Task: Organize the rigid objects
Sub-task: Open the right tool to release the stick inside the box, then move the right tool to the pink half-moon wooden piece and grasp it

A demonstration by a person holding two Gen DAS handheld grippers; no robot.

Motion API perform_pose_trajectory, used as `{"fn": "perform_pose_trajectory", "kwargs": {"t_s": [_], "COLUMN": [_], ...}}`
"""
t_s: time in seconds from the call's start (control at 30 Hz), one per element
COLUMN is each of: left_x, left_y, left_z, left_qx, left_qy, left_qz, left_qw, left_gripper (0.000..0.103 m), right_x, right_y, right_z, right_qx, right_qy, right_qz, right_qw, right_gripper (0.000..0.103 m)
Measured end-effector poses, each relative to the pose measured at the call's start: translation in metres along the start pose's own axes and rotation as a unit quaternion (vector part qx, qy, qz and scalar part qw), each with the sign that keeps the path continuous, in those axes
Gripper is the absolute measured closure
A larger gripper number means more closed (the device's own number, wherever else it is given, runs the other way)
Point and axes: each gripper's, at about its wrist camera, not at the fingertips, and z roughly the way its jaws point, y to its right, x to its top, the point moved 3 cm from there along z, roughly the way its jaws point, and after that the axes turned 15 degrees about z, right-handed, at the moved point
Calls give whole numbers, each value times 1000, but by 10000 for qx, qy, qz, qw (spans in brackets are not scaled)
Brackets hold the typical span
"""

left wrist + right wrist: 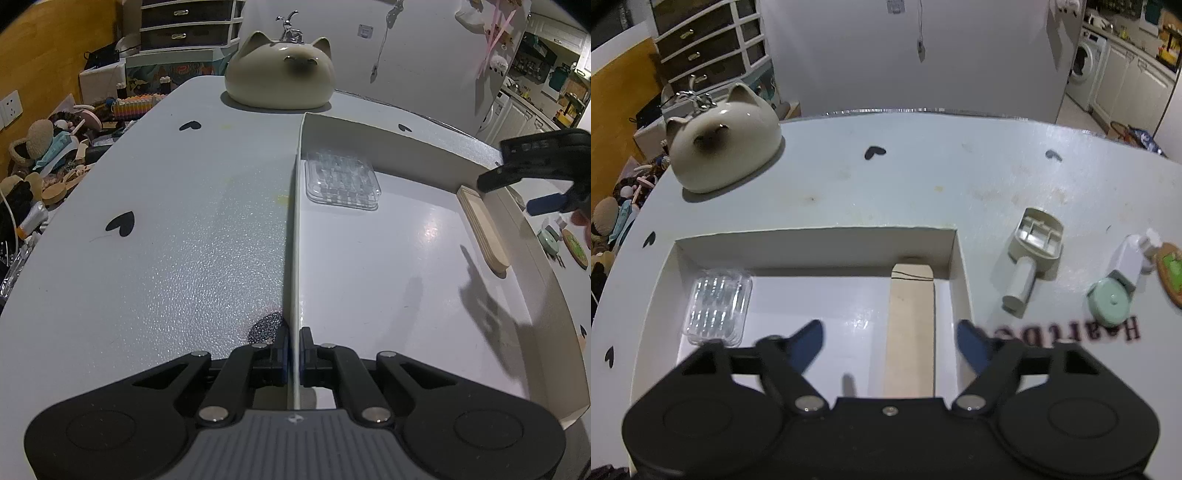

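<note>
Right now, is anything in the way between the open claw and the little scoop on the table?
Yes: the white box's side wall stands between the right claw and the scoop. Above the wall, nothing blocks.

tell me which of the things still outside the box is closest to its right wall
The beige scoop with the round handle. It lies on the table just past the white box's right wall; the mint green round thing and the white bottle lie farther right.

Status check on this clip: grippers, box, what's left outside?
Left gripper shut on box wall. Right gripper open above wooden block in box. Scoop outside, path unobstructed.
</note>
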Motion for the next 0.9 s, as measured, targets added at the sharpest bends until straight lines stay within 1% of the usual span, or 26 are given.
{"fn": "perform_pose_trajectory", "kwargs": {"t_s": [0.03, 0.17, 0.3, 0.53, 0.73, 0.9], "left_x": [0, 1, 1, 1, 1, 1], "left_y": [0, 1, 1, 1, 1, 1], "left_z": [0, 0, 0, 0, 0, -1], "left_qx": [6, 10, 9, 9, 10, 8], "left_qy": [1, 2, 3, 4, 4, 4], "left_qz": [4, 7, 6, 5, 4, 2], "left_qw": [10000, 10000, 10000, 10000, 10000, 10000], "left_gripper": [98, 98, 98, 98, 98, 98], "right_x": [-2, -9, -14, -25, -39, -52], "right_y": [0, 5, 13, 32, 59, 94], "right_z": [-5, -23, -42, -71, -100, -117], "right_qx": [39, 276, 449, 604, 475, 329], "right_qy": [41, 103, 260, 591, 1102, 1489], "right_qz": [-38, 12, 29, -40, -288, -127], "right_qw": [10000, 9996, 9986, 9964, 9924, 9882], "right_gripper": [15, 4, 0, 0, 0, 0]}}
